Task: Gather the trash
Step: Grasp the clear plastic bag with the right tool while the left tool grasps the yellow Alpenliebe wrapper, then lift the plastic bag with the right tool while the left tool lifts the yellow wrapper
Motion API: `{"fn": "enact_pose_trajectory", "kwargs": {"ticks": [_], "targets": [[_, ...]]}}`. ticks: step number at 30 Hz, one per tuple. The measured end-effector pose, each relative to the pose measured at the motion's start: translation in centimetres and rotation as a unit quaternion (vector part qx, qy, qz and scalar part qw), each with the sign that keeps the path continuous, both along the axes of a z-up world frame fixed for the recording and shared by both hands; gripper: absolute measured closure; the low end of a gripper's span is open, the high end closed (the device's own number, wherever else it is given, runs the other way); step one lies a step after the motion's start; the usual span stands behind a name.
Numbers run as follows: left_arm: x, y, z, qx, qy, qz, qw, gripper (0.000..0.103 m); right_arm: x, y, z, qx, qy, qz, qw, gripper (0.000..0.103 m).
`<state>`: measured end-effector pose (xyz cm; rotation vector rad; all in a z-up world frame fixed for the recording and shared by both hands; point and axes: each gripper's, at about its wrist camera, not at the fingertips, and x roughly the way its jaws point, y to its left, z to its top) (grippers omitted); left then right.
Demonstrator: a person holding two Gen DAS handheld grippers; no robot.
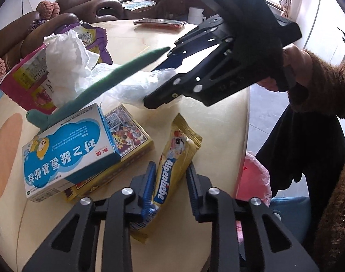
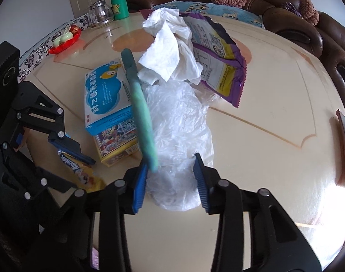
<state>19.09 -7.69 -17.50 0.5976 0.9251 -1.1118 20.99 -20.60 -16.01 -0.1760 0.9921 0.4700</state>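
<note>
Left tool (image 1: 170,181) nearly closed, pinching the yellow candy wrapper (image 1: 172,158); right tool (image 2: 172,181) half open, straddling the clear plastic bag (image 2: 179,131); only the left view's lower right shows the pink bin bag (image 1: 255,179).

"Alpenliebe" on yellow candy wrapper (image 1: 172,158)

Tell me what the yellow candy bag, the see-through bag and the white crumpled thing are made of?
The yellow candy bag looks like shiny printed plastic film: it glints and creases. The see-through bag seems to be thin soft plastic, cloudy and full of fine wrinkles. The white crumpled thing looks like matte tissue paper with soft folds, though it could be a paper napkin.
</note>
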Motion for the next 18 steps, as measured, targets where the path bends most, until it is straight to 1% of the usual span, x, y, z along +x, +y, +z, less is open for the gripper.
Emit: {"fn": "enact_pose_trajectory", "kwargs": {"ticks": [3,7,13,16,18], "targets": [[-0.1,0.0,0.0,0.002,-0.001,0.000,1.0000,0.079,-0.1,0.0,0.1,-0.002,-0.001,-0.004,1.000,0.067],[-0.3,-0.1,0.2,-0.002,0.007,0.000,1.0000,0.084,-0.5,-0.2,0.4,-0.004,-0.004,-0.011,1.000,0.069],[-0.2,0.1,0.2,-0.006,0.005,0.014,0.9999,0.087,-1.1,-1.0,0.6,-0.001,-0.006,-0.025,1.000,0.070],[-0.2,0.2,0.3,-0.005,0.004,0.014,0.9999,0.087,-1.5,-1.2,1.1,-0.004,-0.013,-0.033,0.999,0.070],[-0.1,0.3,0.4,-0.006,0.004,0.017,0.9998,0.088,-1.8,-1.2,1.6,-0.015,-0.022,-0.035,0.999,0.071]]}}
